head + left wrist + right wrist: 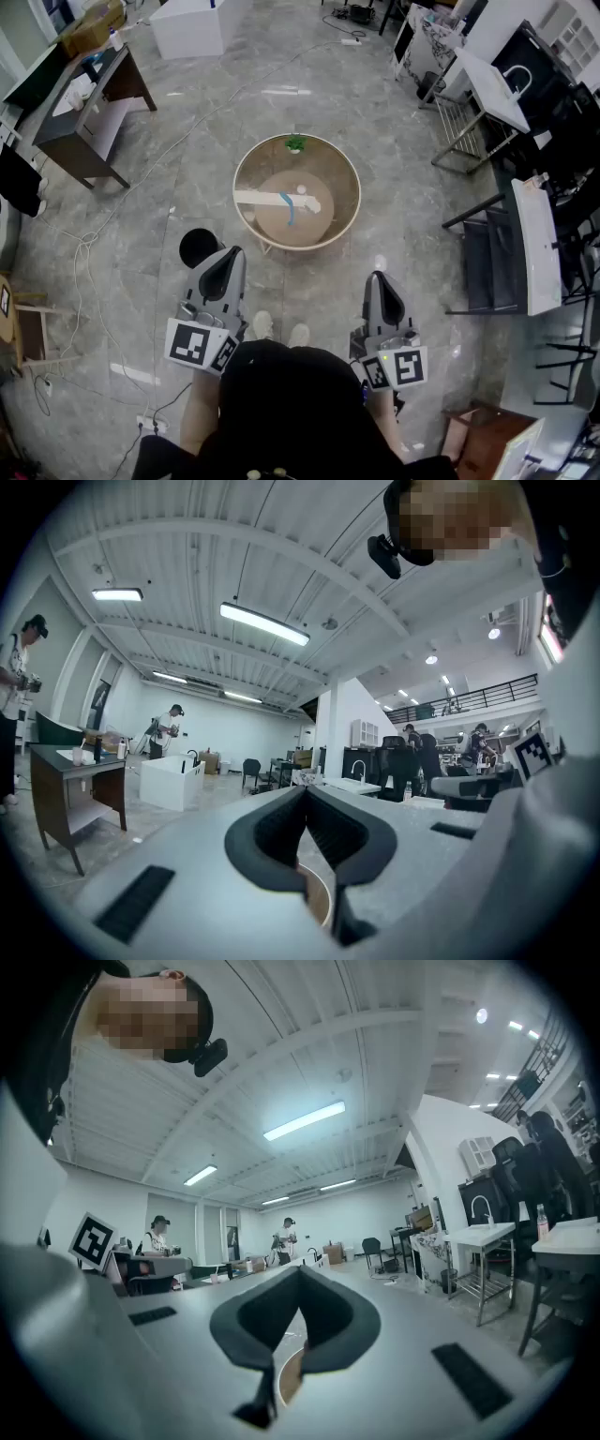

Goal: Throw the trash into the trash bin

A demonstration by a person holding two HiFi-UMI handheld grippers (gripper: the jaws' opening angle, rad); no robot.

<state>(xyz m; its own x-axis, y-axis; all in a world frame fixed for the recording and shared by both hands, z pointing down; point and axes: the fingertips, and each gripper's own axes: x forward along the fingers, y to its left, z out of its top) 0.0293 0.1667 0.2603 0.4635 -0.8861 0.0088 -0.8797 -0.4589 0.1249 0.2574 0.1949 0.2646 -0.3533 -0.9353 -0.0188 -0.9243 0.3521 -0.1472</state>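
the trash lies on a round tan surface with a raised rim, set on the grey stone floor ahead of the person. it is a long white strip lying across the middle, a thin blue strip crossing it near its right end, and a small white crumpled ball just beside them. a small green thing sits at the far rim. the trash bin, round and black, stands on the floor near the surface's near-left side, just beside the tip of the left tool. that tool is closed, its dark pads pressed together on nothing. the right tool is closed and empty too. both are well apart from the trash.
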